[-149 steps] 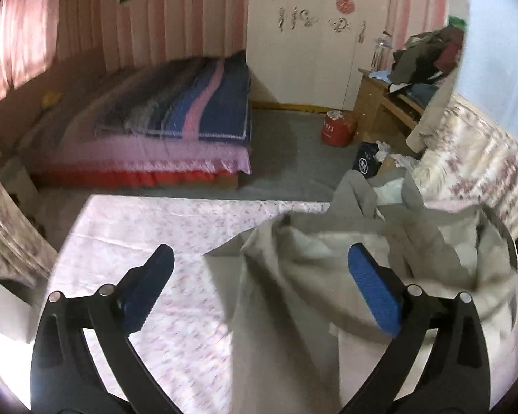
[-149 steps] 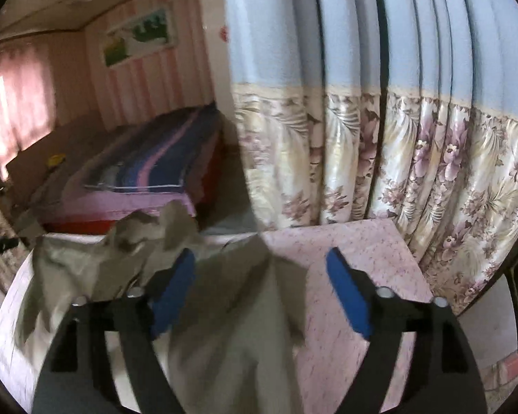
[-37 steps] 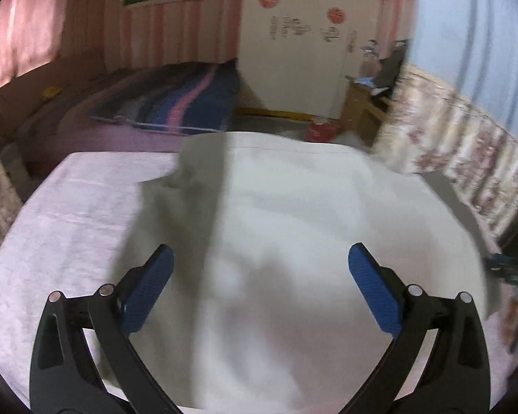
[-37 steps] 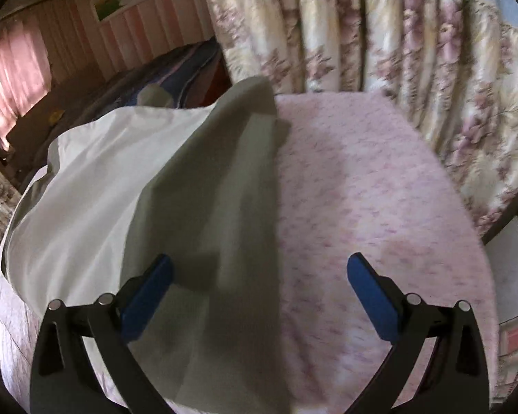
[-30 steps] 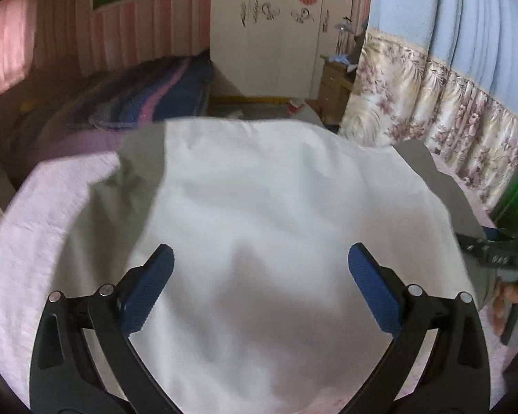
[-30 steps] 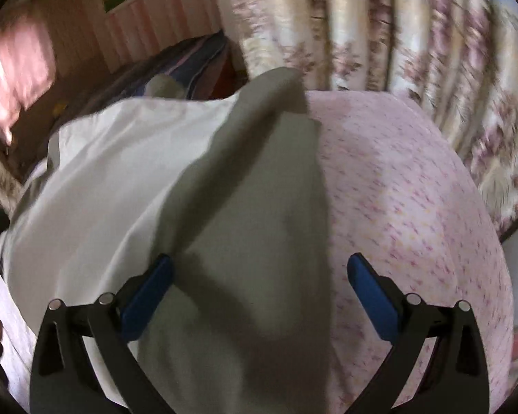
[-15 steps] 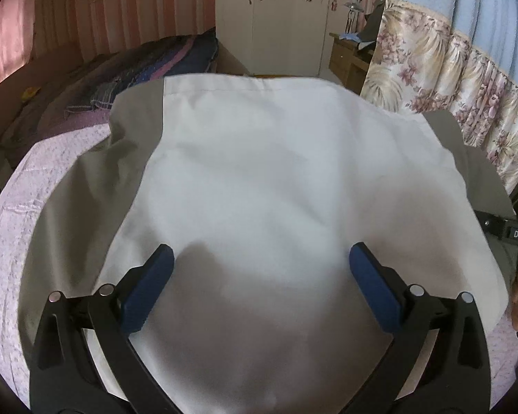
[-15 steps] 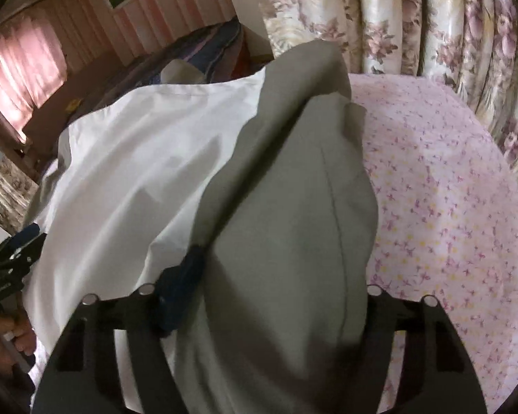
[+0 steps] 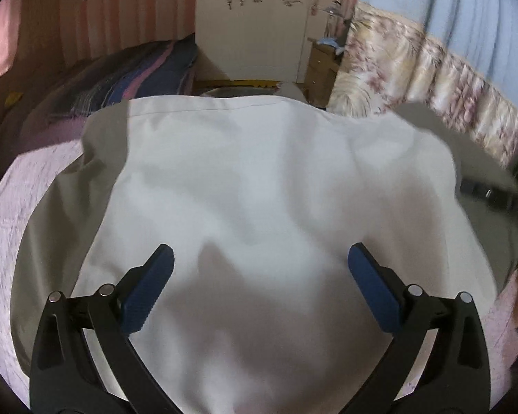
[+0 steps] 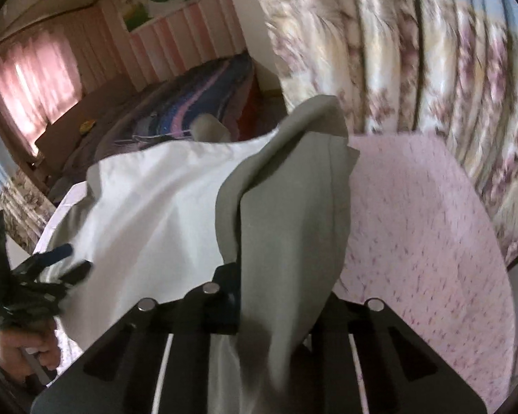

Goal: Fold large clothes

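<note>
On the pink floral tabletop [image 10: 431, 224] the garment [image 9: 259, 179] lies spread out, pale body with grey-green sleeves. Left gripper [image 9: 257, 283] hangs over its middle, jaws wide apart, gripping nothing. Right gripper [image 10: 276, 296] looks clamped on the grey-green sleeve [image 10: 293, 207], though cloth hides the fingertips.

Striped bed [image 9: 127, 79], white wardrobe [image 9: 259, 24], floral curtain [image 10: 431, 69], pink tablecloth [image 10: 431, 241]

Pale two-tone garment [image 9: 259, 179] spread flat, grey sleeve [image 10: 293, 214] lifted
</note>
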`<state>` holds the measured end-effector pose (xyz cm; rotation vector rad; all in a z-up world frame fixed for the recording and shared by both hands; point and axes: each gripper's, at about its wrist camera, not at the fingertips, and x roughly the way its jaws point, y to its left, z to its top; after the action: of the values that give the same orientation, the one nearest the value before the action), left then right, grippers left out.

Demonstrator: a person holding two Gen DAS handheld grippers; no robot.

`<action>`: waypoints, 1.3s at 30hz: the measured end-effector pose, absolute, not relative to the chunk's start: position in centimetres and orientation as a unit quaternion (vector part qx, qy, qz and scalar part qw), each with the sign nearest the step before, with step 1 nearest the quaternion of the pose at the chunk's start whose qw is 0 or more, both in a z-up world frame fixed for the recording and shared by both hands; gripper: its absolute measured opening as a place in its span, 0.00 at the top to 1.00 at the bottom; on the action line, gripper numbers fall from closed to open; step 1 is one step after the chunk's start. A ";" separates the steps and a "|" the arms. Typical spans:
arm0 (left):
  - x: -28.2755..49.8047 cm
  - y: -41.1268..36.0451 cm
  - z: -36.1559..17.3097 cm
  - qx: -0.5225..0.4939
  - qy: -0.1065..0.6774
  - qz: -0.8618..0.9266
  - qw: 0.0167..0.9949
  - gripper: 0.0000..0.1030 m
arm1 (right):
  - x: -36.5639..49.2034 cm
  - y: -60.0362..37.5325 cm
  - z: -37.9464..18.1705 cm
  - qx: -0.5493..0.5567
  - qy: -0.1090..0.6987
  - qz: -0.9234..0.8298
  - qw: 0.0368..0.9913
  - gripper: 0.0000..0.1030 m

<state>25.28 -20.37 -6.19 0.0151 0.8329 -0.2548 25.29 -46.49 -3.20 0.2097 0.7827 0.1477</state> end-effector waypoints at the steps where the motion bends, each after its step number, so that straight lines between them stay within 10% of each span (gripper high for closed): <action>1: 25.5 -20.7 -6.4 0.010 0.407 -0.122 0.905 0.03 | 25.3 -46.4 -2.7 0.104 0.377 0.077 0.917 0.88; 13: 28.4 -21.1 -10.2 0.025 0.446 -0.077 0.891 0.03 | 24.2 -41.8 2.4 0.152 0.324 0.154 0.921 0.88; 23: 26.5 -12.5 -3.1 -0.036 0.387 -0.058 0.920 0.03 | 25.9 -33.9 4.8 0.167 0.310 0.226 0.908 0.92; 39: 22.4 -1.2 -1.3 -0.085 0.362 0.009 0.928 0.03 | 29.6 -21.1 -6.8 0.109 0.427 0.216 0.871 0.85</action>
<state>22.38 -1.15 -1.35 -0.1742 0.7422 0.0192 29.59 -21.10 -6.84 0.2284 0.8935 0.4512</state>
